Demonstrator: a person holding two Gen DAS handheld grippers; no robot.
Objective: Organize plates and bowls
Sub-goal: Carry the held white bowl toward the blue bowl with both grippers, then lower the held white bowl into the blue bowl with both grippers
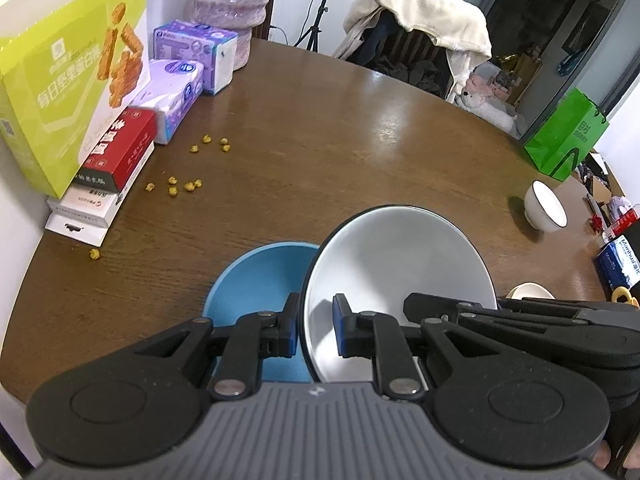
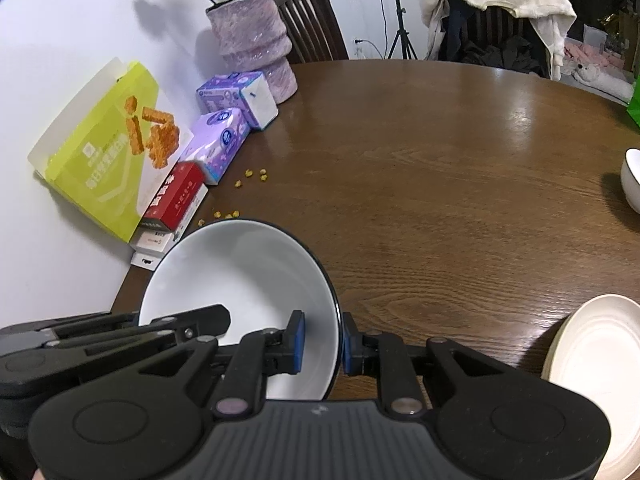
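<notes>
I'm gripping the big white bowl (image 1: 396,276) by opposite rim walls, left gripper (image 1: 316,330) and right gripper (image 2: 322,344) both clamped on it, bowl tilting just above the blue bowl (image 1: 260,280). Nesting isn't done yet. I'm seeing the small white bowl (image 1: 545,208) and cream plate (image 2: 596,364) as leftovers, well apart on the table (image 2: 440,168). Centre's wide open; boxes (image 1: 120,152) are crowding the left edge.

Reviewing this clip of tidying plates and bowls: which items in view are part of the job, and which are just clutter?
Job:
- large white bowl, gripped at its rim by the left gripper and the right gripper
- blue bowl
- small white bowl
- cream plate

Clutter:
- tissue packs
- yellow-green box
- pink vase
- green bag
- scattered yellow bits
</notes>
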